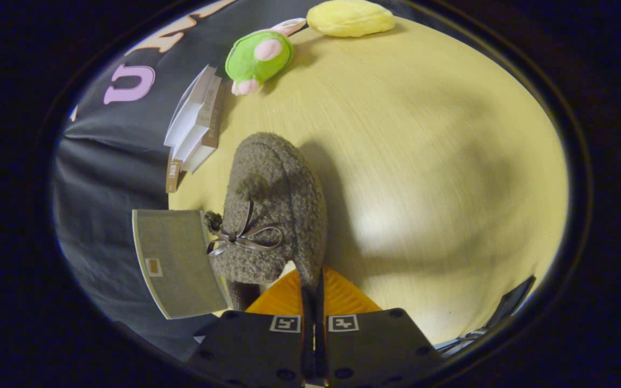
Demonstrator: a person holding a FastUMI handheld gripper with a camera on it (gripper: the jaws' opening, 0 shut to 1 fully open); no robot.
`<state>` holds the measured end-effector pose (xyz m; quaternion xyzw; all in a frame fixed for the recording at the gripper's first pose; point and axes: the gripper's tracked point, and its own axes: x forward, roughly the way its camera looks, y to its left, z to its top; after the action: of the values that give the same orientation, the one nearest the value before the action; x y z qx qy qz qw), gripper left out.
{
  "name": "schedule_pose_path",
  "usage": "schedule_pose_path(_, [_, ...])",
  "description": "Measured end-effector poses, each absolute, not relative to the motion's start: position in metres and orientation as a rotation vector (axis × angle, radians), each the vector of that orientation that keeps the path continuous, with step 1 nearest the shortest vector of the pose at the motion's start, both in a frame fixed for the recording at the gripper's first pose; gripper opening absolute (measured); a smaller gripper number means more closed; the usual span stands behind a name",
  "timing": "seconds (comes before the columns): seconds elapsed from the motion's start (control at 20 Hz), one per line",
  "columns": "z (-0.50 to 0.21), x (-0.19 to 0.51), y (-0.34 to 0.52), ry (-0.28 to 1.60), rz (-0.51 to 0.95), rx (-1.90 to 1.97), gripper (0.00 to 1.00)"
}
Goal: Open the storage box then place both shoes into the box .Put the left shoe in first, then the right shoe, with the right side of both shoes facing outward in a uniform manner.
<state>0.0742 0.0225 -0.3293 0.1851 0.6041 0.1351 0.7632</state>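
Table (423,134): pale wood top, shadowed beside the shoe
Shoe (273,210): fuzzy grey slipper with a ribbon bow, held up over the table; its rim is nipped between the fingers
Storage box (176,261): grey panel with a small tag, touching the shoe's bow side
Gripper (313,293): fingers pressed together on the shoe's edge
Book (194,126): beyond the shoe, near the wall
Green plush (259,56); yellow plush (351,18): at the table's far edge

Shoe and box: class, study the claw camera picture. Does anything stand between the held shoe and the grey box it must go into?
Nothing visible does. The claw is shut on the edge of the fuzzy shoe, and the grey box sits right beside the shoe, its bow overlapping the box's edge. The plush toys lie well beyond.
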Motion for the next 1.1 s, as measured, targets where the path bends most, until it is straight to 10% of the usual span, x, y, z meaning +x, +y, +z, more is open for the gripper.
schedule_pose_path(1.1, [-0.17, 0.03, 0.216, 1.154, 0.653, 0.496, 0.04])
